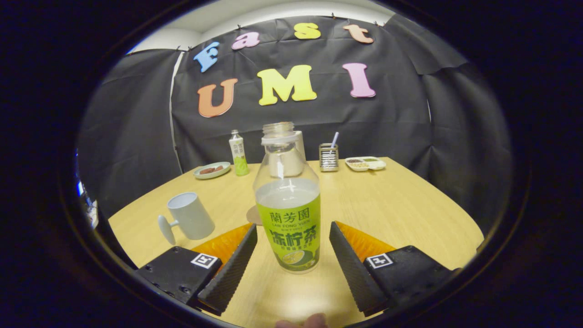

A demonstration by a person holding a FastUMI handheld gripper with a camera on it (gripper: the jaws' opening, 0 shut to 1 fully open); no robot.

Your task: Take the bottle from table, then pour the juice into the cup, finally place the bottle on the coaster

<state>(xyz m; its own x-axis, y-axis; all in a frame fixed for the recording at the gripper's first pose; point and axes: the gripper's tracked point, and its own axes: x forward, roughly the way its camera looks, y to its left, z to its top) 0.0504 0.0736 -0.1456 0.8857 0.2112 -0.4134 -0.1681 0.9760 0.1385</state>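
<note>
Hand-held gripper (291, 255) spread (not touching), bottle (288, 214) between

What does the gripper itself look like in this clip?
The gripper has two wedge-shaped fingers with ribbed inner faces. Each sits on a dark block held by screws and bearing a square black-and-white marker. A fingertip of the person's hand shows behind it.

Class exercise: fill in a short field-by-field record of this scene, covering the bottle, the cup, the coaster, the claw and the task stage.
bottle: open bottle, upright on the table, part full, green label
cup: white cup, beside the left finger, empty as far as visible
coaster: round coaster, mostly hidden behind the bottle
claw: claw open, one finger either side of the bottle, not touching
stage: bottle not yet grasped
</note>
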